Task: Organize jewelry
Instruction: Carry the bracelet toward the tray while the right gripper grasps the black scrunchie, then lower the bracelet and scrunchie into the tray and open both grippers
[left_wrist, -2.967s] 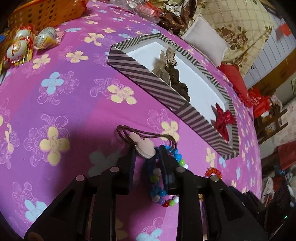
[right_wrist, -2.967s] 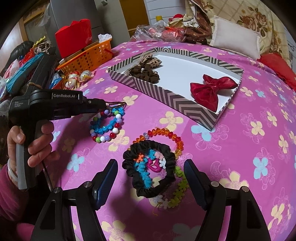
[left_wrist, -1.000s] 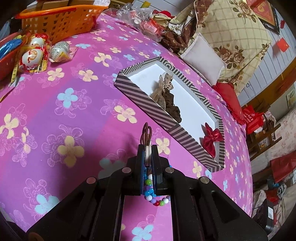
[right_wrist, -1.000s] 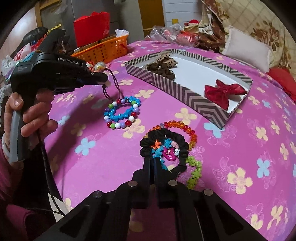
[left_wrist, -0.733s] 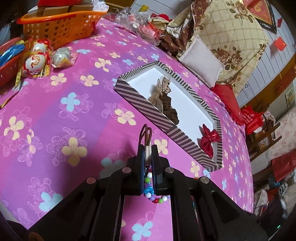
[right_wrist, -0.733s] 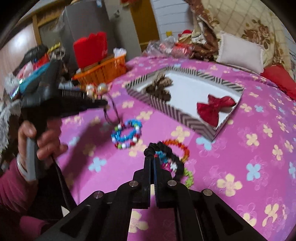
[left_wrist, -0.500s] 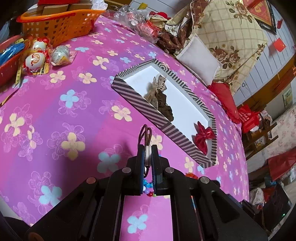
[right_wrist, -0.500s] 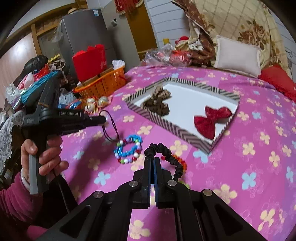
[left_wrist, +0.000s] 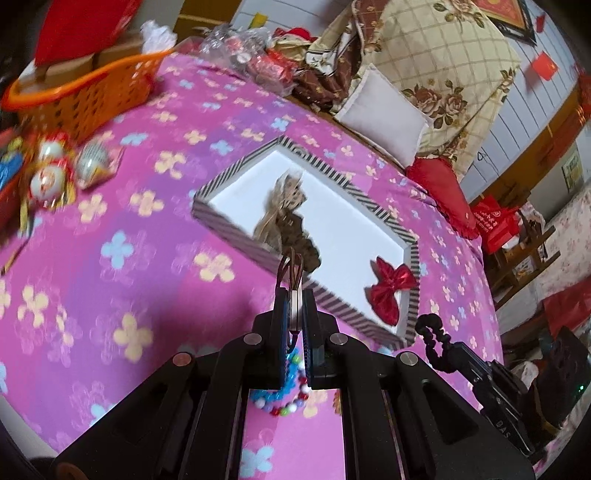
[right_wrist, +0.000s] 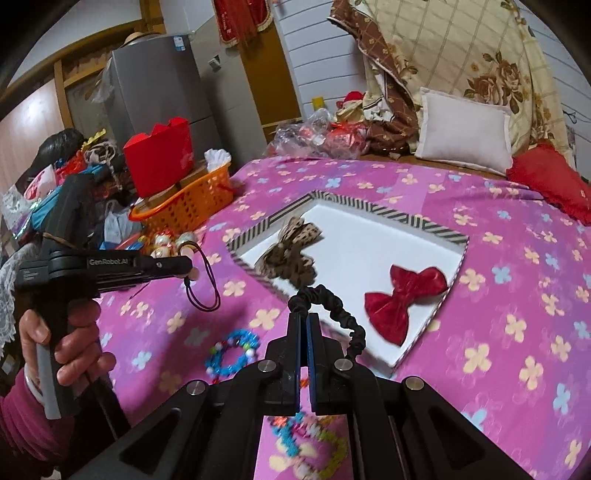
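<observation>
Scrunchie (right_wrist: 334, 306) lifted (bow (right_wrist: 404, 295) in tray (right_wrist: 424, 223))

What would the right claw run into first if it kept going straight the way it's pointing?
Probably the near wall of the striped tray, or just over it to the leopard-print bow. The right claw, carrying a black scrunchie, is raised above the bedspread, so depth is unclear.
</observation>
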